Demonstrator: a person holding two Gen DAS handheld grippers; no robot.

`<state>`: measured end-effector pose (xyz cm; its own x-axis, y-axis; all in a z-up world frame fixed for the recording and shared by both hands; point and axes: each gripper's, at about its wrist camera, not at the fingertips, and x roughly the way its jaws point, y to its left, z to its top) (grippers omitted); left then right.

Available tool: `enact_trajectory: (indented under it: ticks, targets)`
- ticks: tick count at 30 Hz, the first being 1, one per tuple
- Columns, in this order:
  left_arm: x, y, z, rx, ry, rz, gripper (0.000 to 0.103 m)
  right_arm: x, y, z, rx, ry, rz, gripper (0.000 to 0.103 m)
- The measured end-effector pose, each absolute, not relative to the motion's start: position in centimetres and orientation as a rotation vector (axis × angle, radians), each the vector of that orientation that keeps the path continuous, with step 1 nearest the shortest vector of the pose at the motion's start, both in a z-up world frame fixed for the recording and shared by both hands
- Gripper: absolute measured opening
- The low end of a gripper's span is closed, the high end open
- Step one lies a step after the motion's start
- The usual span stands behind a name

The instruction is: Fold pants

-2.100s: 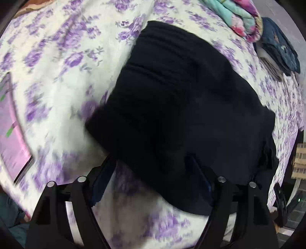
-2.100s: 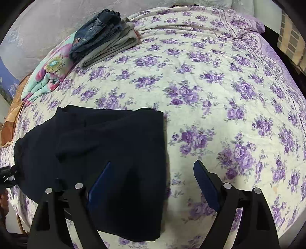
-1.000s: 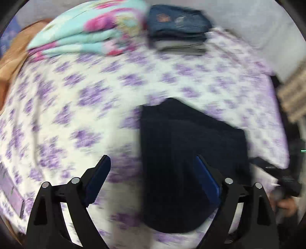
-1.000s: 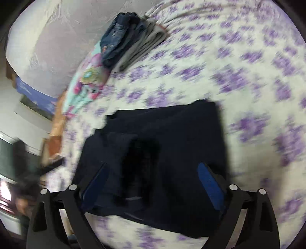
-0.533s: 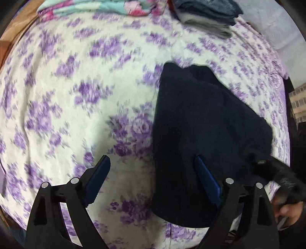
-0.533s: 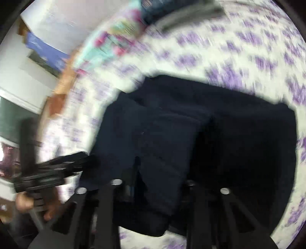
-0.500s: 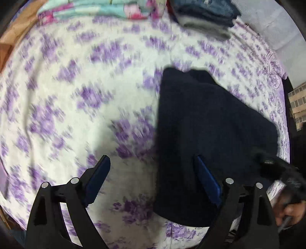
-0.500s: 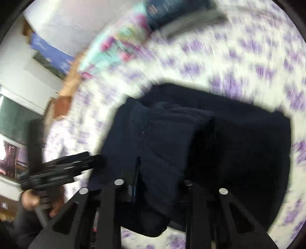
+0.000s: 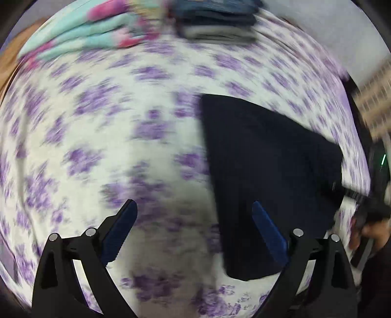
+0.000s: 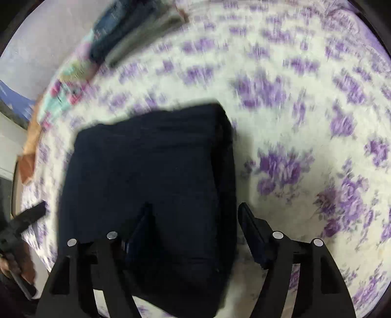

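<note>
Since 0.5 s ago the right claw [image 10: 195, 217] has let go of the raised flap, and the dark pants [image 10: 151, 186] now lie as 1 flat, squarish bundle instead of a half-turned fold. Both views are smeared with motion blur, so fine detail is lost.

Largest in sight is the bed [image 9: 110, 146], spread with a white sheet printed in purple flowers. At its far edge sit a folded teal-and-pink blanket [image 9: 80, 31] and, just beside it, a stack of folded jeans [image 9: 220, 14], well apart from the pants.

Seen from the left wrist, the pants [image 9: 264, 171] lie on the right part of the bed, near its edge. The left claw [image 9: 193, 220] hangs wide and empty above bare sheet, its right finger over the bundle's near-left edge.

The right claw is spread to a medium width with nothing between its fingers; its left finger is above the cloth, its right finger just beside the bundle's right edge.

Folding looks nearly done. The risk, as judged here, is a finger catching the top layer while pulling away and dragging the fold open, or nudging the bundle toward the bed's edge.
</note>
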<state>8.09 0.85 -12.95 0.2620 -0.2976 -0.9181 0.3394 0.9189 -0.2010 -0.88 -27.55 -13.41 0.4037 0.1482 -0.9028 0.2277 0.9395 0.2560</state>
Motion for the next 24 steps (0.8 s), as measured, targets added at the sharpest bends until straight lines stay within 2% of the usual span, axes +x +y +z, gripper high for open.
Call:
enact_trajectory:
  ticks: [4, 5, 8, 11, 12, 14, 16, 17, 18, 21, 24]
  targets:
    - [7.6, -1.1, -14.3, 0.107, 1.263, -0.464, 0.093, -1.8, -28.3, -9.2, 0.379, 1.018, -0.085, 0.073]
    - [7.8, -1.2, -14.8, 0.11, 1.277, -0.454, 0.094, -1.9, -28.0, -8.3, 0.373, 0.98, -0.065, 0.071]
    - [8.2, -1.3, -16.6, 0.122, 1.324, -0.407, 0.096, -0.4, -25.9, -9.2, 0.325, 1.037, 0.074, 0.036]
    - [8.2, -1.7, -17.7, 0.227, 1.336, -0.365, 0.097, 2.4, -25.5, -11.9, 0.22, 1.077, 0.022, 0.033]
    - [8.2, -2.0, -17.4, 0.267, 1.324, -0.367, 0.097, 3.4, -26.2, -13.0, 0.214, 1.092, -0.013, 0.026]
    - [8.4, -2.1, -16.3, 0.294, 1.298, -0.35, 0.097, 4.1, -27.2, -13.6, 0.285, 1.08, -0.018, 0.026]
    - [8.3, -2.0, -14.5, 0.292, 1.249, -0.345, 0.095, 4.4, -27.1, -12.9, 0.339, 1.089, -0.037, 0.032]
    - [8.2, -2.1, -13.7, 0.284, 1.229, -0.353, 0.095, 4.1, -26.7, -12.4, 0.371, 1.082, -0.003, 0.046]
    - [7.9, -2.2, -12.8, 0.257, 1.206, -0.379, 0.096, 4.0, -26.1, -11.9, 0.388, 1.072, 0.02, 0.055]
    - [7.4, -2.9, -12.0, 0.17, 1.198, -0.465, 0.096, 1.7, -24.0, -10.3, 0.357, 1.065, 0.067, 0.062]
    - [6.8, -3.9, -15.2, 0.201, 1.308, -0.448, 0.096, -1.1, -22.3, -11.1, 0.322, 1.142, 0.129, 0.065]
